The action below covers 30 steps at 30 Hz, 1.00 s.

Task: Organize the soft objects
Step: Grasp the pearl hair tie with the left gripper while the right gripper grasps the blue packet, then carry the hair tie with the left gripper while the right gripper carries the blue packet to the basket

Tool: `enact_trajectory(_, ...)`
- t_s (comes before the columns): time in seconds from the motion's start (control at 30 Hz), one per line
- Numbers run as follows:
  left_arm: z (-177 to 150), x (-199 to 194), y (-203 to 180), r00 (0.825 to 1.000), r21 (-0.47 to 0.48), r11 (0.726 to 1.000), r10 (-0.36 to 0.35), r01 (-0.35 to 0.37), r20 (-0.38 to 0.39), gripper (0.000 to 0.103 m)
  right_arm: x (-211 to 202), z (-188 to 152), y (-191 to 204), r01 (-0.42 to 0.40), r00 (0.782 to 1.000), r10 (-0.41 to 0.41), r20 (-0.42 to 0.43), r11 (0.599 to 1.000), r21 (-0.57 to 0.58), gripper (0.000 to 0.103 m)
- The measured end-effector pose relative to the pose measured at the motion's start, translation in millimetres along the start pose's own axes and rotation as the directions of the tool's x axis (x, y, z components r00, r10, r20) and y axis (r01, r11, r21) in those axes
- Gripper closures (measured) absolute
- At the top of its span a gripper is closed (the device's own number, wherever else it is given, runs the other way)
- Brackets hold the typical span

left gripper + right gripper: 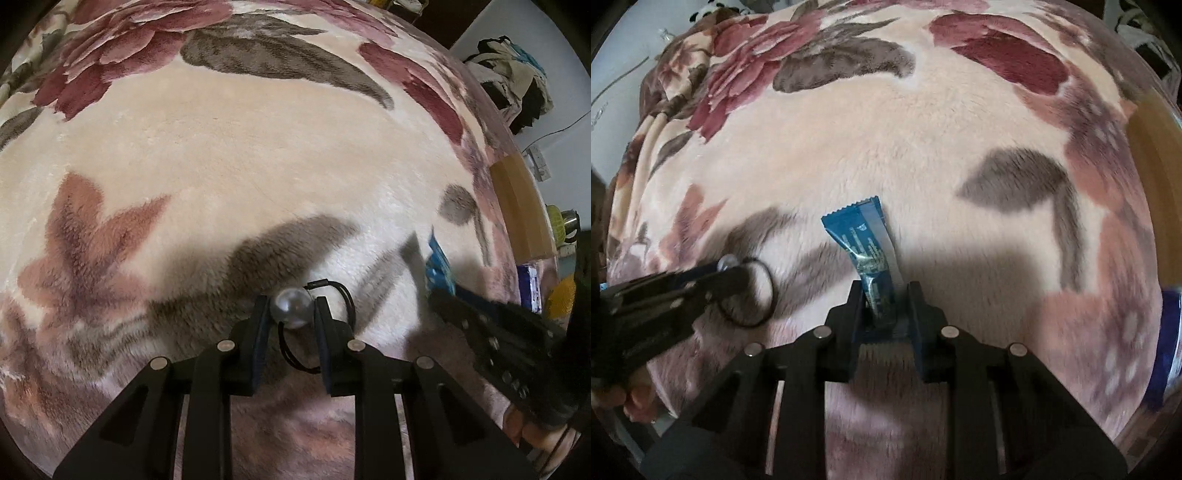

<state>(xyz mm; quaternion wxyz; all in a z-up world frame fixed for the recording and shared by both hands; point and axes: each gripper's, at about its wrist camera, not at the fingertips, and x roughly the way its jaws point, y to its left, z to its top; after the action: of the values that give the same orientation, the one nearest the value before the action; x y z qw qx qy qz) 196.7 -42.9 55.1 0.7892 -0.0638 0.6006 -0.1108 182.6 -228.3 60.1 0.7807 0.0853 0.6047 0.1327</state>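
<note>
I see a floral blanket (pixel 229 155) spread wide and flat ahead of both sets of jaws, with bare plush far out in front. In the left wrist view the blanket ends to the right of the jaws at a wooden edge (pixel 517 206), with a clothes pile (pixel 513 74) beyond it. In the right wrist view the same wooden edge (pixel 1152 147) lies far right of the jaws, and a dark blue object (pixel 1167 332) sits at the right rim; I cannot identify it.

The hair tie (pixel 317 328) is a thin black elastic loop carrying a clear, pearly bead (pixel 291 308). The loop lies on the blanket, partly between the jaws and partly just right of them. The packet (pixel 866 251) is a long blue foil sachet with crimped ends and small print I cannot read. It runs from between the jaws forward and slightly left, tilted.

The left gripper (pixel 291 314) is nearly closed, its pads pressing the bead from both sides. The right gripper (pixel 884 306) is closed down on the near end of the packet, which is pinched between the pads. Each gripper appears in the other's view: the right gripper (pixel 491 332) is right of the left jaws, the left gripper (pixel 665 295) left of the right jaws, with the hair tie (pixel 750 295) at its tip. The two are near but apart.
</note>
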Motion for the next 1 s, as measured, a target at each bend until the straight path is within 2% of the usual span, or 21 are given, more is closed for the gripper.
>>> enact_trajectory(0.2, -17, -10, -22, 0.999, 0.035, 0.998, -0.042, 0.042, -0.006, 0.080, -35, -37, -17, 0.010, 1.000, -0.011, 0.027, 0.998, 0.063, 0.080)
enact_trajectory(0.43, -37, -26, -53, 0.999, 0.102, 0.994, -0.048, 0.049, -0.011, 0.080, -63, -68, -25, 0.034, 0.998, -0.039, 0.045, 0.994, 0.107, 0.080)
enact_trajectory(1.0, -69, -82, -125, 0.997, 0.249, 0.966, -0.073, 0.063, 0.029, 0.080, -132, -101, -36, 0.045, 0.989, -0.065, 0.134, 0.988, 0.150, 0.080)
